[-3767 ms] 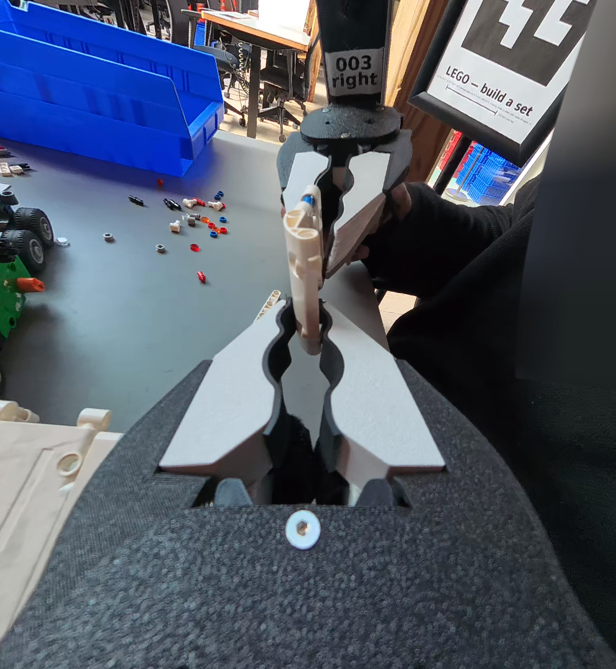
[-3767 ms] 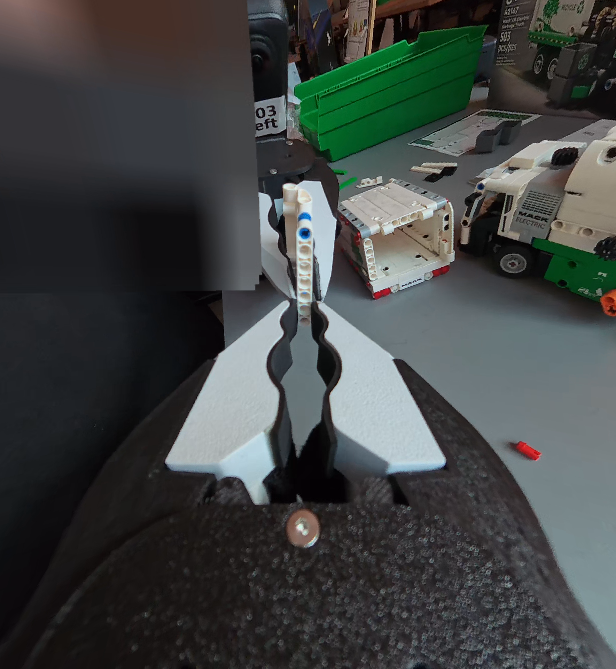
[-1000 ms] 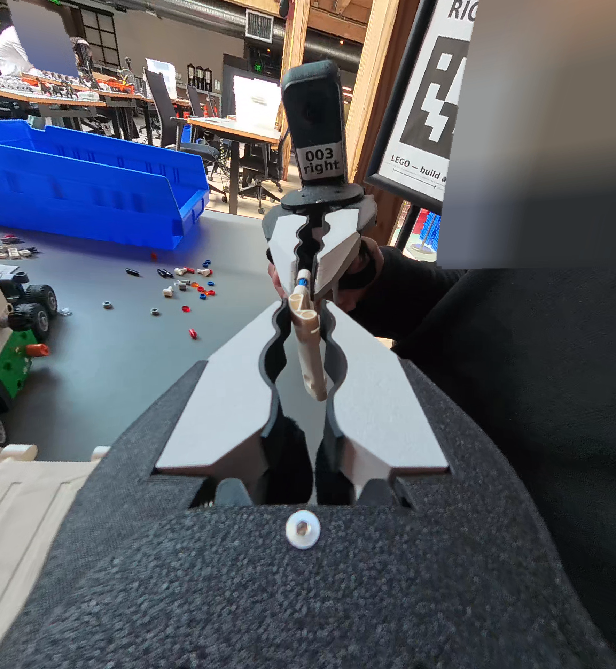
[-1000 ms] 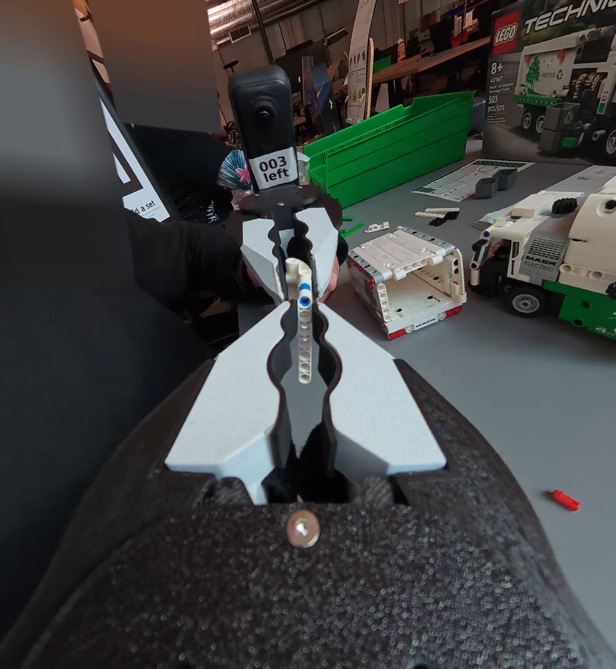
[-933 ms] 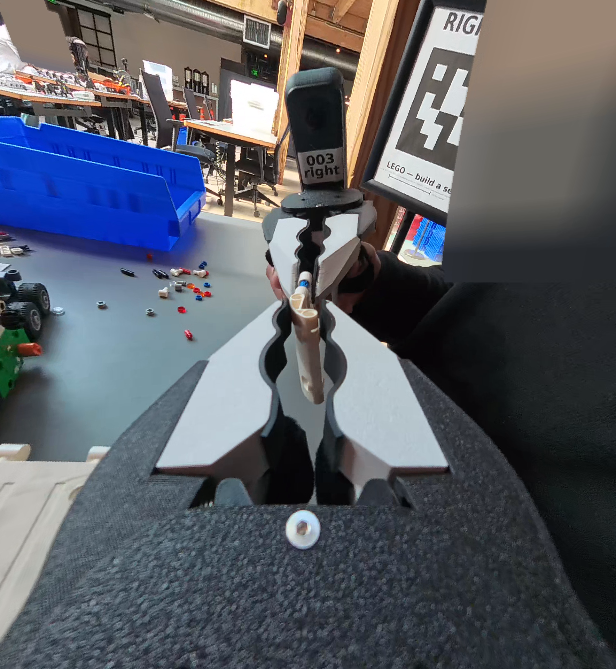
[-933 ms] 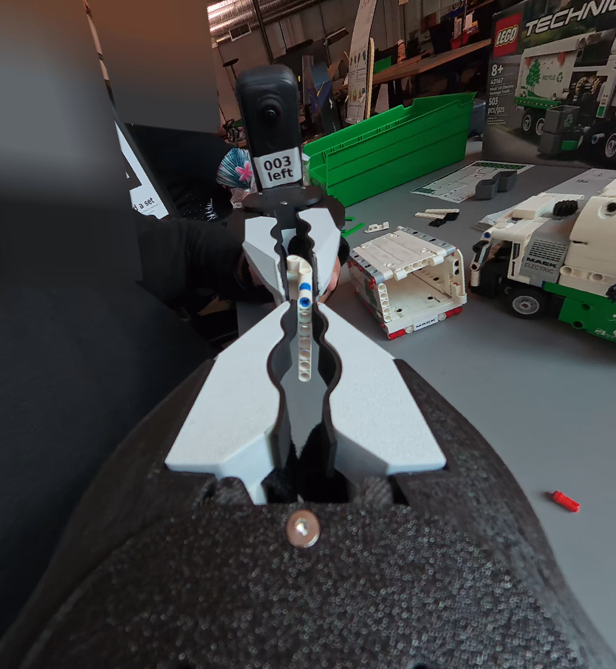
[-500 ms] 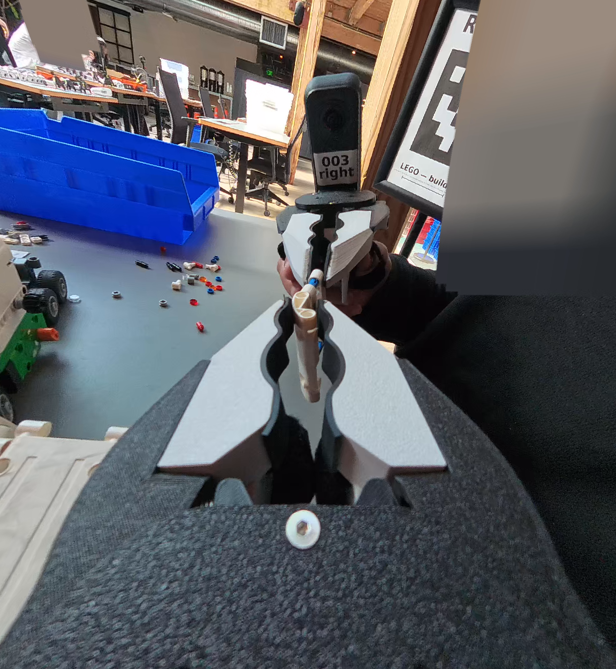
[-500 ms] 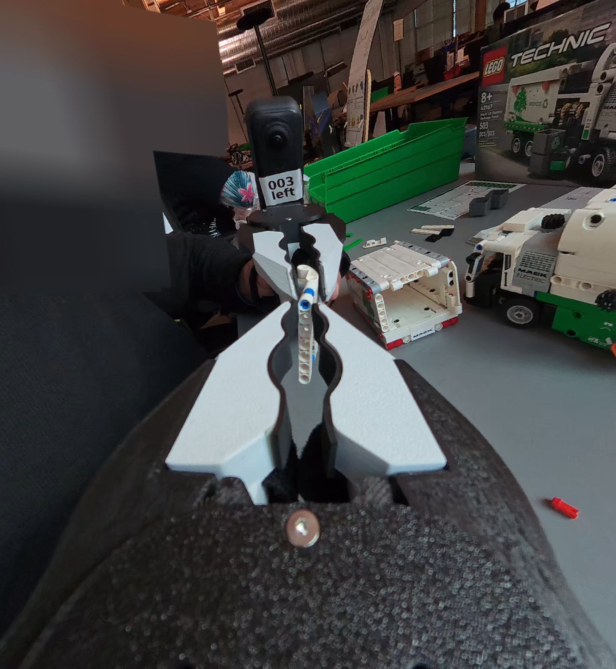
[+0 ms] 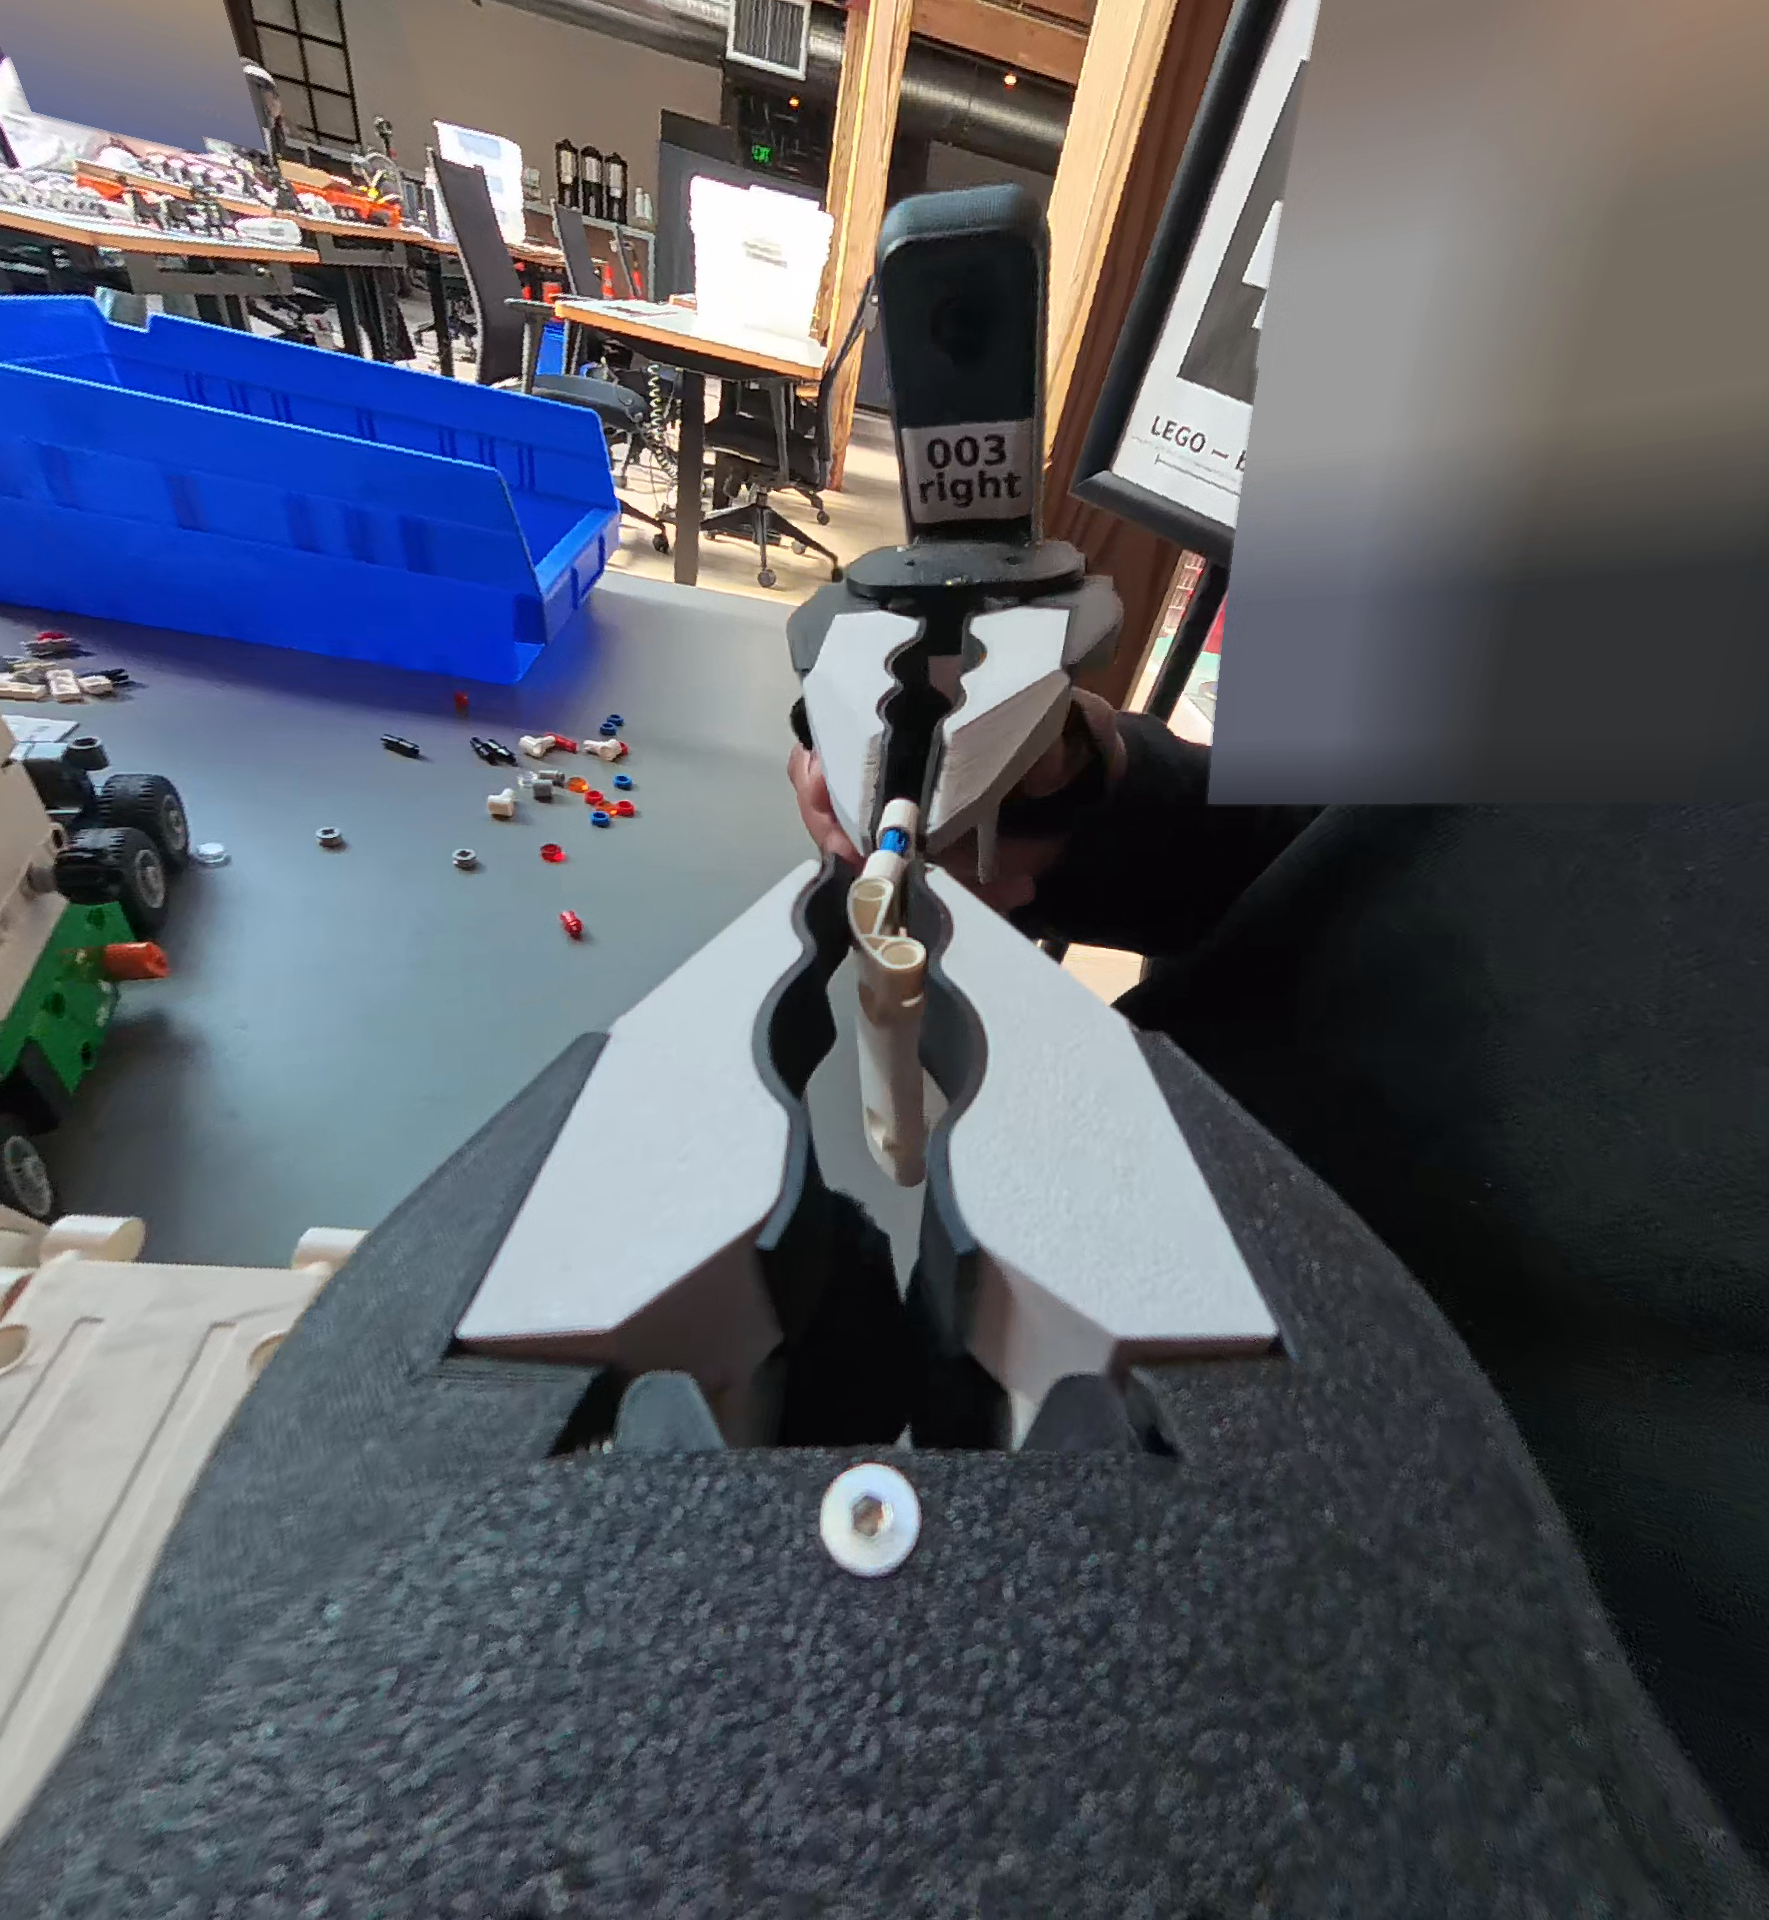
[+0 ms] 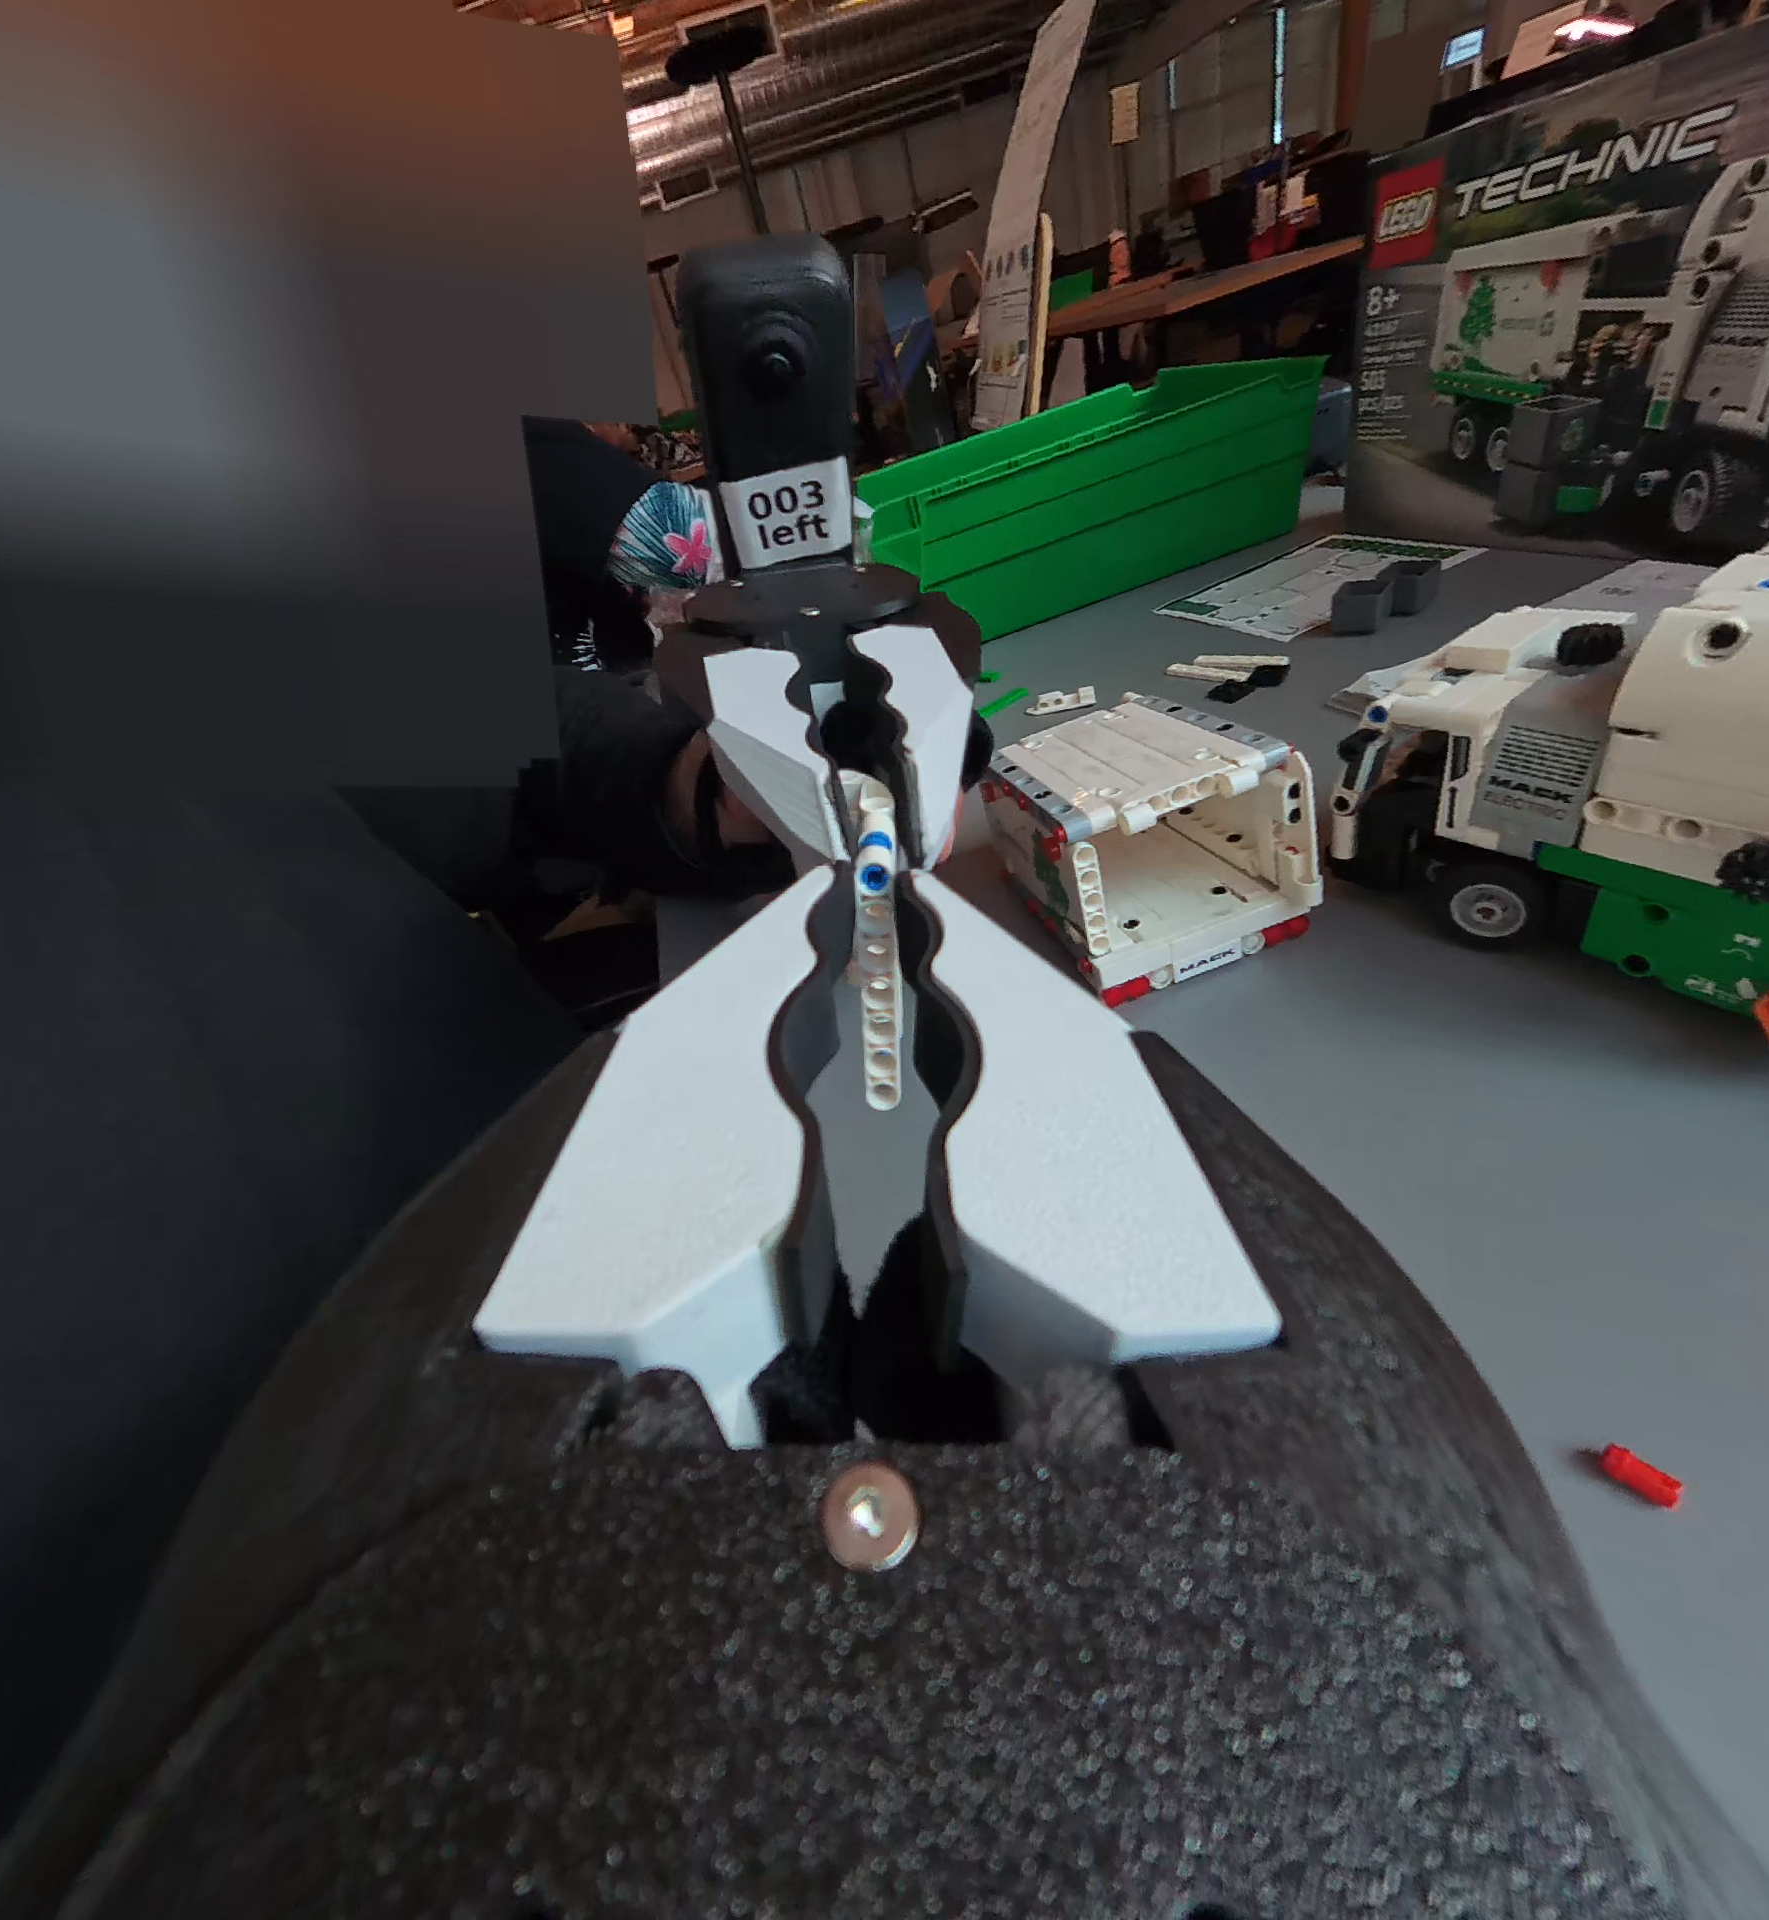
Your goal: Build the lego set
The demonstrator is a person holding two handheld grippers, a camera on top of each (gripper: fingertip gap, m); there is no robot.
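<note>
A white Lego beam [image 9: 892, 1049] with a blue pin [image 9: 892, 837] near its far end is held in the air between my two grippers, which face each other tip to tip. My left gripper [image 9: 878, 883] is shut on the beam, which lies along the slot between its fingers. The right gripper, farther off in that view [image 9: 901, 831], closes around the pin end. In the right wrist view the beam [image 10: 880, 997] shows its row of holes and the blue pin [image 10: 872, 879]. My right gripper [image 10: 875, 875] is shut on it, with the left gripper [image 10: 872, 831] just beyond.
A white and green Lego truck [image 10: 1638, 810] and a white box body [image 10: 1150, 831] stand on the grey table. There is a green bin [image 10: 1098, 488], a blue bin [image 9: 236, 499], scattered small parts [image 9: 547, 779], a red pin [image 10: 1638, 1475] and a white panel [image 9: 80, 1455] at lower left. My two grippers' fingertips are within a few centimetres of each other.
Since 3.8 s ago the grippers have closed in on each other, so the beam lies deeper between both pairs of fingers. In the last second both tilted up slightly and the beam leaned a little.
</note>
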